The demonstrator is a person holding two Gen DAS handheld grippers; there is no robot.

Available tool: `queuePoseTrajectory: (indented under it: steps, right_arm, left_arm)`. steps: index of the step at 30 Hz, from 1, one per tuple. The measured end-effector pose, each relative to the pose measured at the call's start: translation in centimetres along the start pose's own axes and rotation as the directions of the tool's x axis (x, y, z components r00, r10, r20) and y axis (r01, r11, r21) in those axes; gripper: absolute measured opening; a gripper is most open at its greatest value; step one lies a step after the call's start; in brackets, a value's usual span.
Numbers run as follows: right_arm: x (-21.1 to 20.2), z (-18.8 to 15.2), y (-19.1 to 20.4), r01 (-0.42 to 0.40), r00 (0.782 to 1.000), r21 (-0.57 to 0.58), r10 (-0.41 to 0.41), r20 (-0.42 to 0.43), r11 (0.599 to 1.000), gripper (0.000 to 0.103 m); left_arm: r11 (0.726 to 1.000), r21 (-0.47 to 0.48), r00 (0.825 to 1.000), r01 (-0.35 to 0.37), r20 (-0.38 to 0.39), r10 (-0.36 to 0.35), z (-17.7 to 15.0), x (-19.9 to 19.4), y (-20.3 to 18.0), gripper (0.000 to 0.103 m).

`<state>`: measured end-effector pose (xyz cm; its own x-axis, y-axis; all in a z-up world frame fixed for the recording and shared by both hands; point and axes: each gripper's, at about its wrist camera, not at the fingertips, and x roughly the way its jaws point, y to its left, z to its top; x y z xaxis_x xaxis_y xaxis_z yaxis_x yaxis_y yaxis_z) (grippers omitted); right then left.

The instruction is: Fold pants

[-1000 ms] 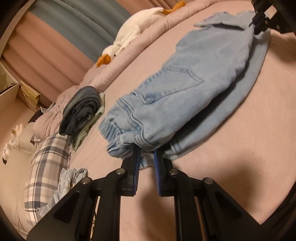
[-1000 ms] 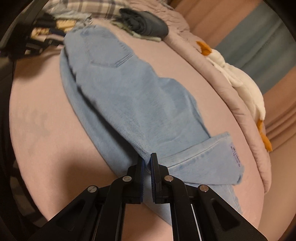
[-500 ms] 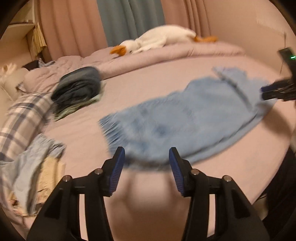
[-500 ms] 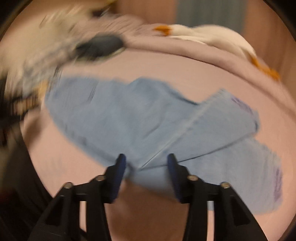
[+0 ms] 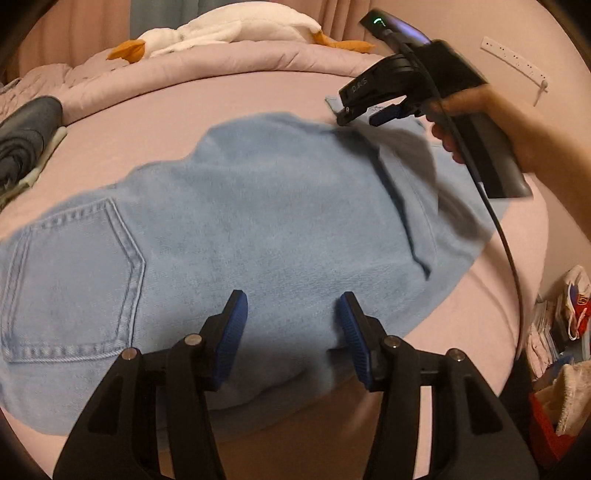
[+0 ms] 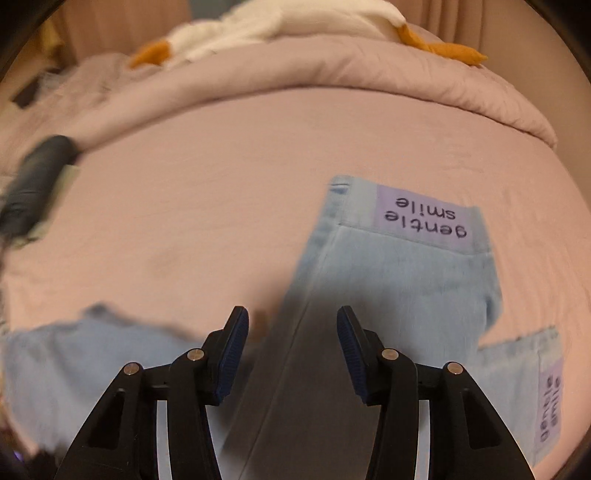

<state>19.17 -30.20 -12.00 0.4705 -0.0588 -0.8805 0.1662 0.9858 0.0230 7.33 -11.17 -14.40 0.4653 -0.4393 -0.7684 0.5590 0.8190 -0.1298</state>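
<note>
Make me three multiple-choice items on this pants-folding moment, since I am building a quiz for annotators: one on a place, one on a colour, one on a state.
1. Where does the plush goose lie?
A. on the rolled duvet at the far edge of the bed
B. on the jeans
C. on the floor

2. What colour is the jeans leg label?
A. red
B. pale purple
C. green

3. How do the left gripper and right gripper stand?
A. both clamped on denim
B. one clamped, one open
C. both open, pads apart, gripping nothing

Answers: 1 A, it rests along the duvet ridge; 2 B, the "gentle smile" patch is lilac; 3 C, wide gaps show between the pads.
</note>
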Motion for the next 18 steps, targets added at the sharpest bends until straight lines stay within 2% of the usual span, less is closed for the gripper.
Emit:
queuePoseTrajectory:
  steps: [1, 3, 4, 5, 6, 9, 12, 15, 17, 18]
  right_arm:
    - [1.4, 0.2, 0.0, 0.057, 0.998, -0.006, -0.058, -0.034, 0.998, 0.050]
    - [2.1, 0.0, -0.2, 0.071, 0.997, -0.022, -0.071, -0.014, 0.997, 0.049]
    - [1.9, -0.2, -0.3, 0.066, 0.998, -0.029, -0.066, 0.008, 0.997, 0.037]
    - [1.5, -0.5, -0.6, 0.050, 0.998, -0.030, -0.049, 0.026, 0.998, 0.011]
    - [1.2, -0.7, -1.0, 0.032, 0.999, -0.017, -0.031, 0.034, 0.999, 0.006]
    - [-1.6, -1.8, -4.5, -0.054, 0.993, 0.116, 0.042, 0.108, 0.992, 0.006]
    - [-6.4, -4.9, -8.9, -0.174, 0.963, 0.237, 0.115, 0.245, 0.956, 0.006]
    - [-10.8, -10.6, -13.6, -0.291, 0.915, 0.365, 0.147, 0.375, 0.884, 0.006]
    - [-11.0, -14.2, -16.6, -0.335, 0.905, 0.450, 0.148, 0.400, 0.828, 0.006]
    - [-10.2, -15.8, -17.8, -0.345, 0.908, 0.489, 0.154, 0.389, 0.801, 0.006]
  left_arm:
    - [1.000, 0.006, 1.000, 0.001, 0.009, -0.001, -0.1, -0.1, -0.2, 0.051]
    - [1.000, 0.001, 1.000, 0.013, 0.001, -0.013, -0.1, -0.1, -0.1, 0.051]
    - [1.000, -0.008, 1.000, 0.023, -0.004, -0.023, 0.0, -0.1, 0.1, 0.051]
    - [0.999, -0.019, 0.999, 0.031, -0.007, -0.031, 0.1, -0.1, 0.2, 0.051]
    - [0.999, -0.021, 0.999, 0.031, -0.009, -0.031, 0.1, -0.1, 0.3, 0.051]
    - [1.000, -0.007, 1.000, 0.016, -0.007, -0.016, 0.1, -0.3, 0.9, 0.051]
    - [1.000, -0.015, 1.000, 0.020, -0.004, -0.020, 0.4, -0.2, 1.4, 0.051]
    - [1.000, -0.018, 1.000, 0.021, -0.005, -0.021, 0.1, -0.7, 1.8, 0.051]
    - [1.000, -0.010, 1.000, 0.015, -0.011, -0.015, 0.1, -0.8, 1.6, 0.051]
    - [1.000, -0.008, 1.000, 0.010, -0.016, -0.010, 0.1, -0.8, 1.5, 0.051]
